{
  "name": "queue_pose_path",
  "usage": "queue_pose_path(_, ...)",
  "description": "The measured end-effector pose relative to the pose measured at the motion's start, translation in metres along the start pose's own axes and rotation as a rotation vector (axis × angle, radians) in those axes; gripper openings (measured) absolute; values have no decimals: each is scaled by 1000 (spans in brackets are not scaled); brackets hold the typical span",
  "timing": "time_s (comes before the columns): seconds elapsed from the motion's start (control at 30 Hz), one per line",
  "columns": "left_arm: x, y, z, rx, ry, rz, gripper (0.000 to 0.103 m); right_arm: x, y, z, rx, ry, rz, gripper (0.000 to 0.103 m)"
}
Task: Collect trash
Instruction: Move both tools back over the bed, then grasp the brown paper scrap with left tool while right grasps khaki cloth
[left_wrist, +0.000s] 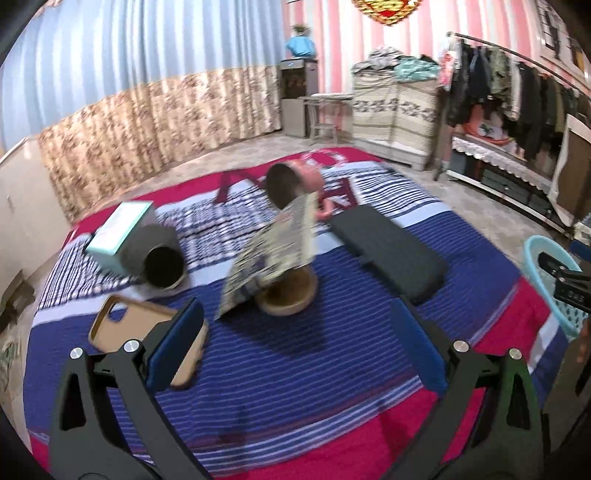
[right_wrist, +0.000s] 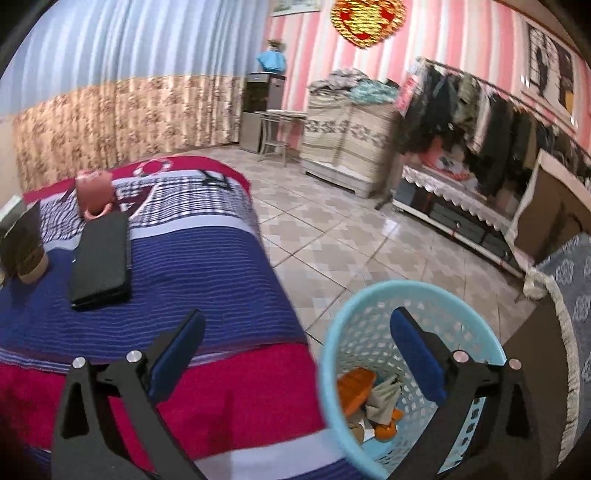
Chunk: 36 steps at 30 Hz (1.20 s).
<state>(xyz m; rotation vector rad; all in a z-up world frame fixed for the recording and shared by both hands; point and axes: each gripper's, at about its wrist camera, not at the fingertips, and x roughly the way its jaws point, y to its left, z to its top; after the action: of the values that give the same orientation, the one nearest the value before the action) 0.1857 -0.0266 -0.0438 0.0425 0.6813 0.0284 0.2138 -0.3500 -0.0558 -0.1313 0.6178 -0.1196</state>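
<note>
While both fingers gape empty, trash lies in the basket below the right pair.

A: The bedspread looks like woven cloth, matt, ribbed with fine stripes; its red band at the lower edge seems fuzzier.

B: And the basket at lower right of the right wrist view?

A: Light blue plastic, smooth, slightly glossy, walls pierced like lattice. The floor is tile with a sheen.

B: The flat black case?

A: Matt, faintly grained, like leatherette. The phone case at lower left looks like tan matt rubber or plastic.

B: The hand-held gripper?

A: Black matt plastic arms, shiny metal bolts, blue pads with a dull, soft look.
</note>
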Motion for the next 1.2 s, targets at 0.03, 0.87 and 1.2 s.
queue_pose_path(0.03,5,7,-2,-8,8,13,98,0,8,0,-21,1,6,98)
queue_pose_path(0.87,49,58,10,-16,-16,-2,3,9,89,-5,-110,76,204,98)
queue_pose_path(1.2,2,124,-8,-115,-54,74,1,-12,127,0,-150,16,289,98)
